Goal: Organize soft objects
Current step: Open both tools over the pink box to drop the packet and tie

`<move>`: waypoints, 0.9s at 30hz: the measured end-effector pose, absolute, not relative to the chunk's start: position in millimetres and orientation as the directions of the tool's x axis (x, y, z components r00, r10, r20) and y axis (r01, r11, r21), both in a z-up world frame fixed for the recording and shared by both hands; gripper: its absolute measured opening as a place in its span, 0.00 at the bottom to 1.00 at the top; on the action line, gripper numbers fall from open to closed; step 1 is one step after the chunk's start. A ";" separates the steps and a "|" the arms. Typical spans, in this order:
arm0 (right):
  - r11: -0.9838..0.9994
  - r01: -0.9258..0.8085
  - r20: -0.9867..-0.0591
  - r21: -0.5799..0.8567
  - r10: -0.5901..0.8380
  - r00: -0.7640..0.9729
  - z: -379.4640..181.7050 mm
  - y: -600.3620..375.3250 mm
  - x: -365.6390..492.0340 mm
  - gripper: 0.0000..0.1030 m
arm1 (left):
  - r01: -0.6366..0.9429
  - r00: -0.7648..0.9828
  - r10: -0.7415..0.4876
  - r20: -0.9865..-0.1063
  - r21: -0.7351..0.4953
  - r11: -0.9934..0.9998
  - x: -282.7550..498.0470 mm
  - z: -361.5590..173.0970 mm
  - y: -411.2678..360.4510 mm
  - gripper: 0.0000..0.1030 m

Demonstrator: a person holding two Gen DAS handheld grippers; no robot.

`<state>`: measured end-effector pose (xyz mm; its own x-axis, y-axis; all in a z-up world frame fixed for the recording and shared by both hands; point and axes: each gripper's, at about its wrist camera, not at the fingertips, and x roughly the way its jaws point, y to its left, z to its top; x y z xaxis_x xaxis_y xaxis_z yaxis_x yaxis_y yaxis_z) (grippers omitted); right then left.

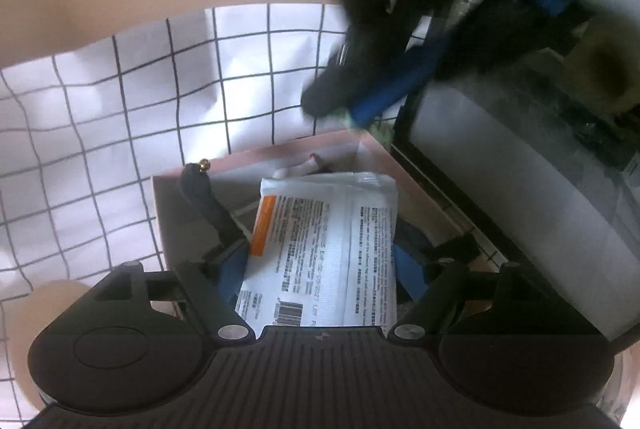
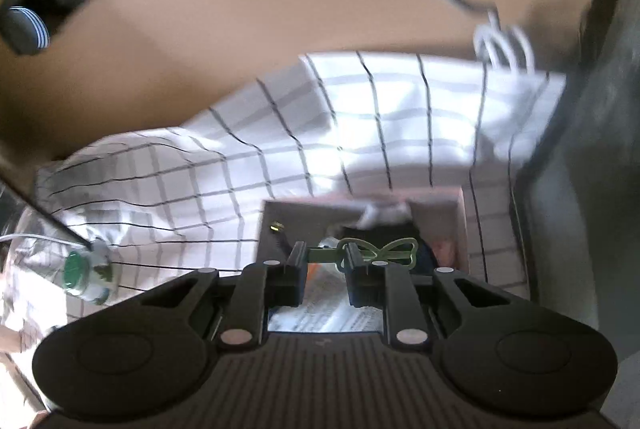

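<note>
My left gripper point(image 1: 320, 261) holds a white printed packet point(image 1: 328, 253) with an orange label between its blue pads, over a pink open box point(image 1: 168, 213). A black strap with a gold tip point(image 1: 200, 185) and a white soft item point(image 1: 304, 167) lie in the box. My right gripper point(image 2: 324, 261) hovers over the same pink box point(image 2: 460, 225) and is shut on a thin green bow-shaped item point(image 2: 376, 249). The packet point(image 2: 332, 305) shows below its fingers. In the left wrist view the right gripper point(image 1: 344, 109) is blurred at the box's far edge.
A white cloth with a black grid point(image 1: 120, 129) covers the tan table point(image 2: 280, 29). A clear bottle with a green cap point(image 2: 80, 273) lies at the left. A white cable point(image 2: 496, 41) lies at the far right. A dark cabinet point(image 1: 520, 169) stands on the right.
</note>
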<state>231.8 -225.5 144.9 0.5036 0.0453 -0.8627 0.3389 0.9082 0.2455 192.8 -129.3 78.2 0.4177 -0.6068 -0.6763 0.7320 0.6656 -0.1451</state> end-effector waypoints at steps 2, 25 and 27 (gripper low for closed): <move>0.895 0.359 -0.870 0.265 0.060 0.490 132.8 -230.4 232.6 0.18 | 0.730 0.429 -0.609 -0.667 -0.142 0.669 194.2 80.1 -127.5 0.80; 0.880 0.414 -0.784 0.235 -0.080 0.616 162.1 -220.6 164.4 0.62 | 0.727 0.441 -0.611 -0.658 -0.137 0.673 189.2 94.0 -113.3 0.67; 0.883 0.412 -0.788 0.226 -0.084 0.610 156.6 -216.2 160.3 0.61 | 0.729 0.452 -0.592 -0.667 -0.106 0.677 186.6 85.6 -117.8 0.63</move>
<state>160.3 -216.2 156.6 0.6105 -0.0835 -0.7876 0.4123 0.8826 0.2260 186.6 -117.8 85.6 0.4524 -0.5915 -0.6674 0.7288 0.6766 -0.1056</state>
